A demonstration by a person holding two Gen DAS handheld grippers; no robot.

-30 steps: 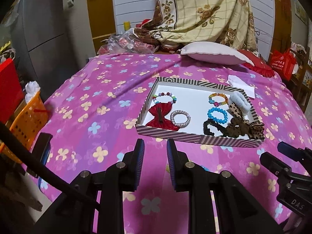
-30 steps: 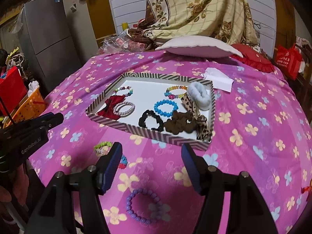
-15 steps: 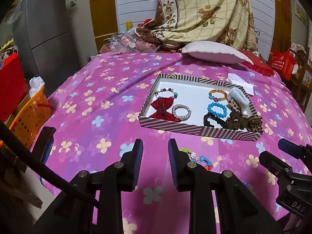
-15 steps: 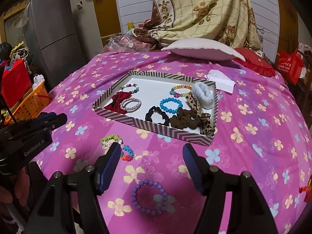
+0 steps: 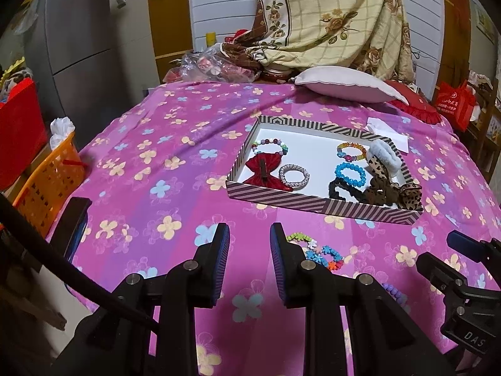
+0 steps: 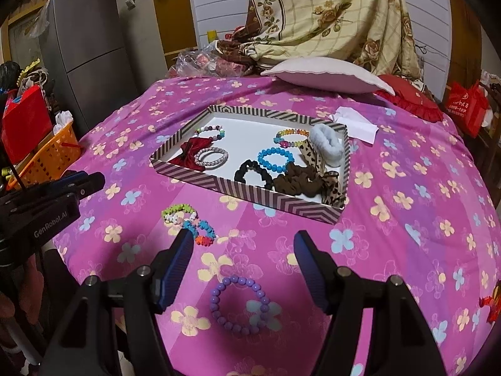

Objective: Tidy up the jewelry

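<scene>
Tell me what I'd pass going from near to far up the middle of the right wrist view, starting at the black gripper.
Right gripper → purple bead bracelet on the cloth → striped cardboard tray → black fabric scrunchie → bright blue bead bracelet → rainbow bead bracelet → white pillow.

I see the tray (image 6: 219,185) mid-table; two bracelets (image 6: 188,222) lie before it, another bracelet (image 6: 239,305) nearer me.
</scene>
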